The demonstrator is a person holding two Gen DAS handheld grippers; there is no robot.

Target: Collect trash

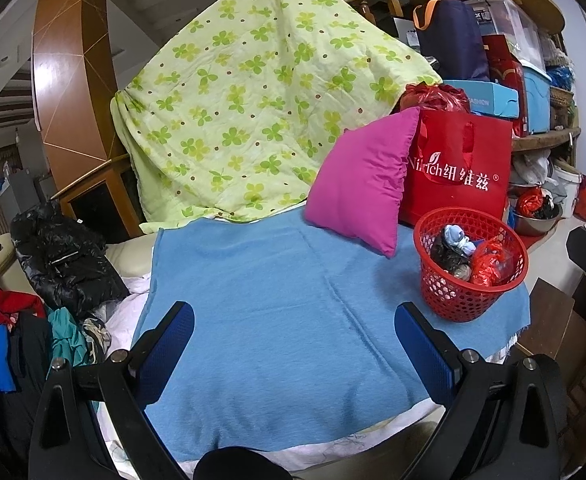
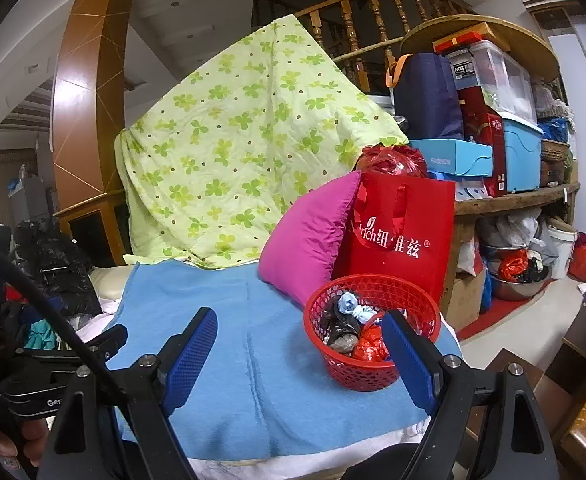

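Observation:
A red plastic basket (image 1: pixel 453 300) stands on the right part of a blue towel (image 1: pixel 273 320); it also shows in the right wrist view (image 2: pixel 357 372). Inside lie crumpled scraps: a pale blue wad (image 1: pixel 459 240), a dark wad (image 1: pixel 445 254) and a red plastic wad (image 1: pixel 489 264). My left gripper (image 1: pixel 295 328) is open and empty above the bare towel, left of the basket. My right gripper (image 2: pixel 301 340) is open and empty; its right finger (image 2: pixel 409 356) overlaps the basket's near rim in the view.
A pink pillow (image 1: pixel 365 184) and a red shopping bag (image 1: pixel 461 176) stand behind the basket. A green floral quilt (image 1: pixel 253 100) drapes over the back. Black bag and clothes (image 1: pixel 61 264) lie left. Crowded shelves (image 2: pixel 505 140) and floor clutter sit right.

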